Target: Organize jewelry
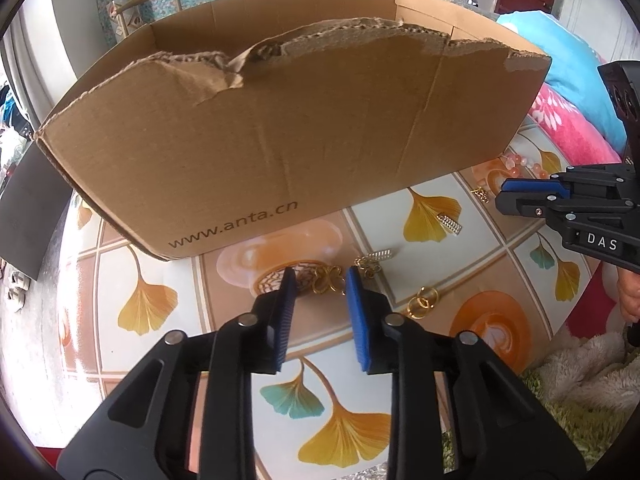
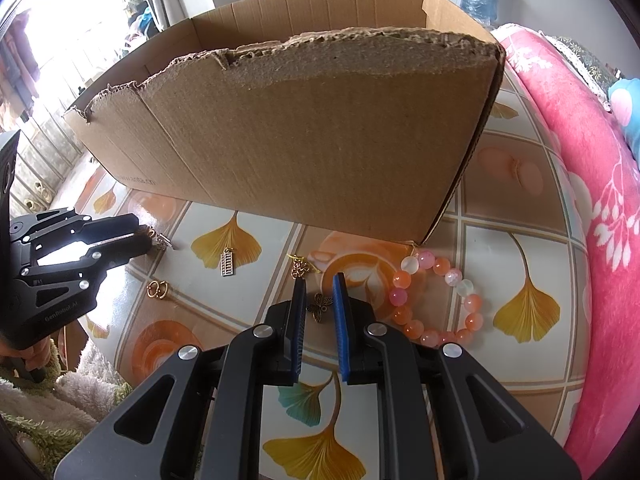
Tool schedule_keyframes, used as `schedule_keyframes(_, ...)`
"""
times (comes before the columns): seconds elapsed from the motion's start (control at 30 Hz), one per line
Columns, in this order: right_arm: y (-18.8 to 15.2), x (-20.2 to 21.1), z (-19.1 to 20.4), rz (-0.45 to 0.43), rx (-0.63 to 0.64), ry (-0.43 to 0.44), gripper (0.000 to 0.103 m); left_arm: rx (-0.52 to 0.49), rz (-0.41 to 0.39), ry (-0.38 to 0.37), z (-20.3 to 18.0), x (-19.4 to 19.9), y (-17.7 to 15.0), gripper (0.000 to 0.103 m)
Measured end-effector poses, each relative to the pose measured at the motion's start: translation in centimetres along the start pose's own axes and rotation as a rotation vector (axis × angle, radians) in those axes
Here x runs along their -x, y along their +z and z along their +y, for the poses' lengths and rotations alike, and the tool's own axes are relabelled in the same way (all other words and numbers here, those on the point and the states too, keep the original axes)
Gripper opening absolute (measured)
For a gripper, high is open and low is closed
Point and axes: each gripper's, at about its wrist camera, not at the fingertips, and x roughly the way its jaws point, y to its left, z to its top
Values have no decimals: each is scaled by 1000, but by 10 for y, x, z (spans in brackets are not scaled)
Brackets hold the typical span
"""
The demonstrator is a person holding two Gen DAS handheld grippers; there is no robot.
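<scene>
Tablecloth (image 2: 520,240) strip beside torn box (image 2: 320,140)

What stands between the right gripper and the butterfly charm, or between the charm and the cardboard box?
Nothing blocks the right gripper: the bronze butterfly charm lies on the tablecloth in the gap between its open fingers. Toward the cardboard box, only the box's torn near wall rises in the way, so the charm must go over it.

Left tongs (image 1: 320,278) parted, pointing forward and low, right tongs (image 2: 319,282) narrowly parted alongside
</scene>
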Motion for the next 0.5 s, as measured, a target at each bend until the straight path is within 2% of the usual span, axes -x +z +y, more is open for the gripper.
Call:
schedule_keyframes(0.4, 0, 0, 1, -2, 1, -1, 14, -23, -19, -4, 0, 0, 0, 23)
schedule_keyframes(0.5, 0, 0, 1, -2, 1, -2, 14, -31, -27, -9, -3, 0, -2, 16)
